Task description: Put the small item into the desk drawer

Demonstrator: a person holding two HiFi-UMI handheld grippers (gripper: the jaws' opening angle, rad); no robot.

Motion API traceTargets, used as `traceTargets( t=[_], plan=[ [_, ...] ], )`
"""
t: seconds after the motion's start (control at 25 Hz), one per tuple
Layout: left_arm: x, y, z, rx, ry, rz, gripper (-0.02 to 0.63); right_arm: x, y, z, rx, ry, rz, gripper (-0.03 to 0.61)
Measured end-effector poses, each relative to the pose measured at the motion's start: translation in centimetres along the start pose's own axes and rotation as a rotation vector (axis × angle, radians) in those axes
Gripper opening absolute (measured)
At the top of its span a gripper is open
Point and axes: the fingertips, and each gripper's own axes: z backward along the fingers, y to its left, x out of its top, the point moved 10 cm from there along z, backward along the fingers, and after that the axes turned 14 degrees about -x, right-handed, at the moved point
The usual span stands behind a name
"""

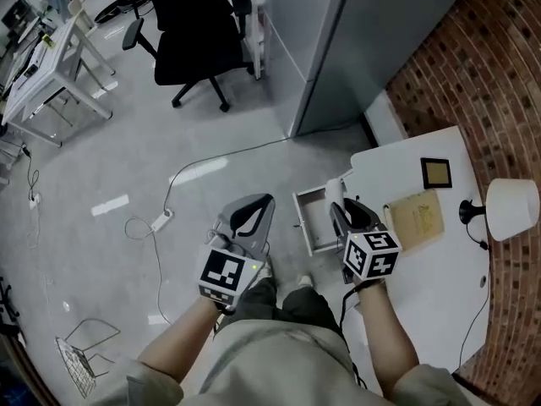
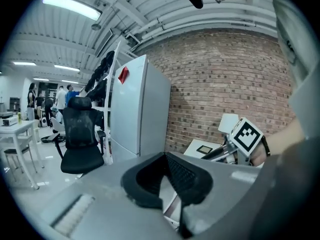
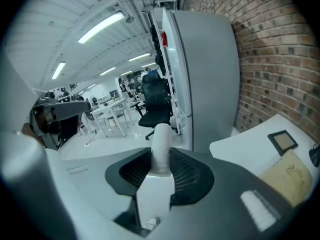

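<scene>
Desk [image 1: 435,299] holds notebook [image 1: 416,218], lamp [image 1: 513,208] — drawer [image 1: 314,220] open.

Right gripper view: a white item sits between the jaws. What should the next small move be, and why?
Probably ease the right gripper slightly left and down into the open drawer. Its jaws are clamped on the white item, and in the head view the jaw tips hover at the drawer's right edge, beside the desk, so the item does not look inside the drawer yet.
</scene>
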Motion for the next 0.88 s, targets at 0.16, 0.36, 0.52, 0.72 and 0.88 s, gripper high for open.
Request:
traceTargets(
  t=[0.16, 0.36, 0.52, 0.72, 0.88],
  plan=[
    [-3.4, 2.2, -3.0, 0.011, 0.057, 0.073, 0.003, -2.4, -1.1, -5.2, -0.013, 0.084, -0.052, 0.123],
    [-8.2, 4.0, -7.3, 0.018, 0.091, 0.168, 0.003, -7.0, -2.9, -12.0, -0.031, 0.201, -0.017, 0.123],
    [-12.6, 5.3, -10.7, 0.024, 0.132, 0.206, 0.003, -10.3, -3.8, -16.8, -0.024, 0.271, 0.0, 0.124],
    [-18.4, 6.5, -15.0, 0.02, 0.196, 0.241, 0.003, -14.9, -5.2, -22.7, -0.035, 0.342, 0.038, 0.124],
    [-23.5, 6.8, -17.8, 0.001, 0.275, 0.272, 0.003, -19.6, -6.6, -26.5, -0.041, 0.404, 0.038, 0.124]
  ],
)
